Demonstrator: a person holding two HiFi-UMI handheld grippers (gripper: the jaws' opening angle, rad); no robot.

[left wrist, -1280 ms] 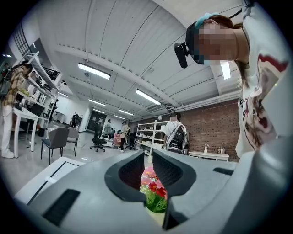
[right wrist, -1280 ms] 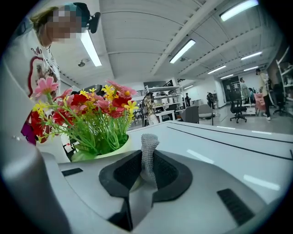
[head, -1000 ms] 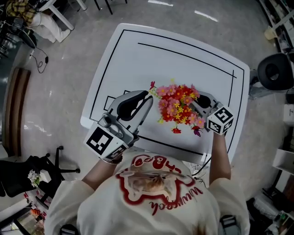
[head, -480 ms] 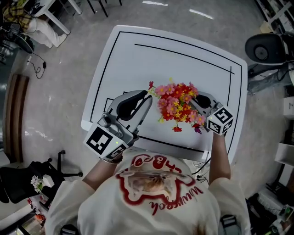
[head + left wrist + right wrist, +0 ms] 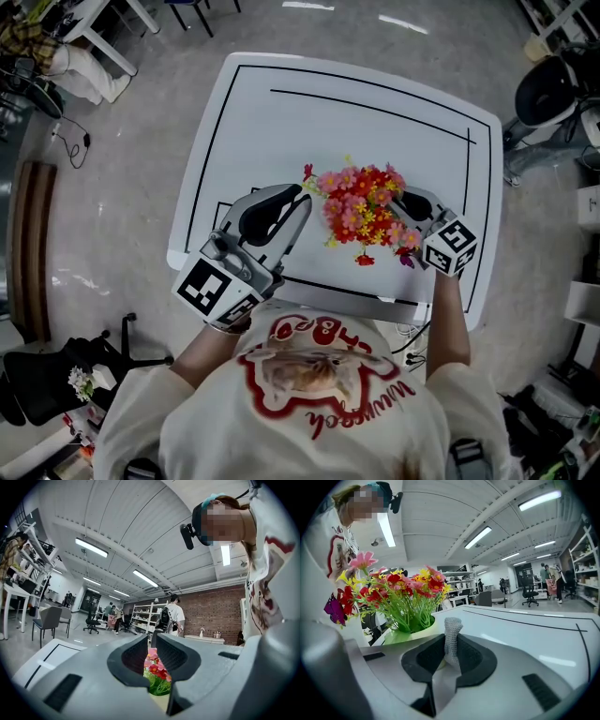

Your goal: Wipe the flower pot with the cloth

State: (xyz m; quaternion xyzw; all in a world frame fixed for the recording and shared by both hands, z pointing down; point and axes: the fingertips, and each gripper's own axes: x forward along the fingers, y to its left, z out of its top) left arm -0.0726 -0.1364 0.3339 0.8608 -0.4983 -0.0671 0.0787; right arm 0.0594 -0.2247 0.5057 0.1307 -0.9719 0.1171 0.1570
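Right gripper [image 5: 451, 652] is clamped on the grey cloth [image 5: 453, 629], just beside the pot [image 5: 410, 633] — left gripper [image 5: 153, 637] has its jaws together, held level by the flowers [image 5: 364, 211]. The pot sits near the table's [image 5: 281, 103] near edge, right of centre — broad white top beyond. Right gripper angles slightly down. Lime-green pot, red, pink and yellow flowers.

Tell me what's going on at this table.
A person at the white table holds a gripper in each hand. The right gripper has its fingers shut on a grey cloth beside the flower pot. The left gripper, fingers shut and empty, sits at the pot's other side. Whether the cloth touches the pot is unclear.
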